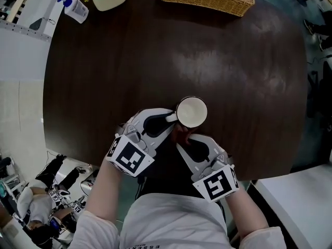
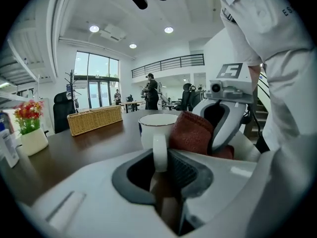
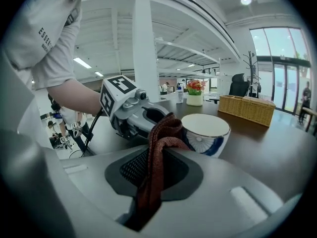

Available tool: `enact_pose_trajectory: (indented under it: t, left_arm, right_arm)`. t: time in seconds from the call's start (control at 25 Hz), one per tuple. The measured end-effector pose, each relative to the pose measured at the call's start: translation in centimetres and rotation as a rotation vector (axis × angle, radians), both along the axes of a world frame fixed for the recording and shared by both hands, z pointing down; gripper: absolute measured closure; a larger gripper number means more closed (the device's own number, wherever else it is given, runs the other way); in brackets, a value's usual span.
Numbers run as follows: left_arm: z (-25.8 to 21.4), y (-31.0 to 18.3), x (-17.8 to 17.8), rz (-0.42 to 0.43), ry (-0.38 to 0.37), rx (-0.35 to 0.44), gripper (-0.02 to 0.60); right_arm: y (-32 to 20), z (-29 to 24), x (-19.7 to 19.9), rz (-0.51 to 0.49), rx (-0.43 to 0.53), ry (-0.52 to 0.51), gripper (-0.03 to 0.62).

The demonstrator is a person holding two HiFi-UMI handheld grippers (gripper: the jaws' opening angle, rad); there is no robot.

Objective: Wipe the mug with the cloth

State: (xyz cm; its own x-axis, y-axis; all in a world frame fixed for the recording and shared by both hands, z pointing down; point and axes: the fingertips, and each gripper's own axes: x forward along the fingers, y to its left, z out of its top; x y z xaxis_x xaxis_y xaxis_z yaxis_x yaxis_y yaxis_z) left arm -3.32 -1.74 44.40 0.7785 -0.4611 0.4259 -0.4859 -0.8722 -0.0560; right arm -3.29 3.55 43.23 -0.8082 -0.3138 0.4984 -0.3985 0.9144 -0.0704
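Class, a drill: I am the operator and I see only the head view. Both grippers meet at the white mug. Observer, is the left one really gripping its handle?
Observer: Yes. In the left gripper view, the left gripper has its jaws shut on the mug's handle.
Operator: And the right one?
Observer: The right gripper pinches a rust-red cloth, which is bunched against the mug's side.
Operator: Is the mug plain white?
Observer: No. The right gripper view shows a blue pattern on its side.
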Motion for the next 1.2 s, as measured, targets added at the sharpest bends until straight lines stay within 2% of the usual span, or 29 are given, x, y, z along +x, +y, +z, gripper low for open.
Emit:
enact_pose_trajectory:
  t: [0.24,0.6,0.88,1.12,1.2]
  left_arm:
    - [0.1,0.4,0.1,0.036,-0.006,-0.006,0.506]
    - [0.3,0.9,0.3,0.104,-0.032,-0.012,0.506]
    - [0.1,0.8,0.3,0.104,-0.019,-0.028,0.506]
    - [0.2,0.7,0.3,0.078,0.008,-0.042,0.506]
    - [0.1,0.6,0.3,0.068,0.014,-0.049,0.506]
  right_arm:
    - [-1.7,1.5,2.3,0.103,-0.046,-0.001,0.514]
    - [-3.1,2.1,5.9,0.183,-0.057,0.065,0.513]
    - [-6.2,2.3,9.1,0.205,-0.026,0.145,0.514]
    - [-10.5,2.0,11.7,0.348,-0.019,0.176,0.514]
    - [-11.1,1.8,10.9,0.318,-0.012,0.168,0.516]
